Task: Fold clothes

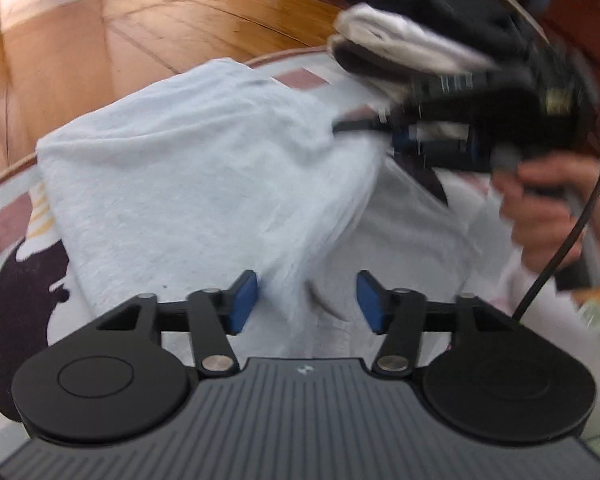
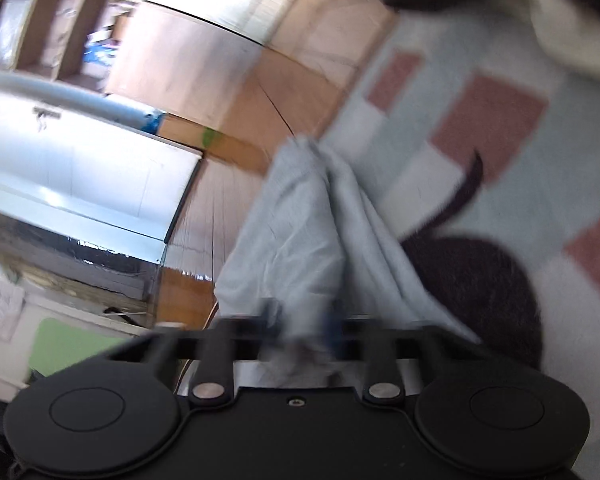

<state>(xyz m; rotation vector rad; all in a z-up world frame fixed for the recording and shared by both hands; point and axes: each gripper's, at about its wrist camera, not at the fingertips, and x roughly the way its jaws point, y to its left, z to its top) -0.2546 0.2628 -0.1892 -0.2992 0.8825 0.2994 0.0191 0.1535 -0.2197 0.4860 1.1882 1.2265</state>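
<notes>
Pale blue garment (image 1: 188, 168), rumpled, 1 edge lifted above the patterned rug (image 1: 8, 216)

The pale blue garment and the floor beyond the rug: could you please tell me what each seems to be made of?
The pale blue garment looks like soft matte knit cotton or fleece: it drapes in rounded folds with a faintly fuzzy surface, though blur limits certainty. The floor looks like varnished wood: warm brown boards with seams and a glossy sheen.
</notes>
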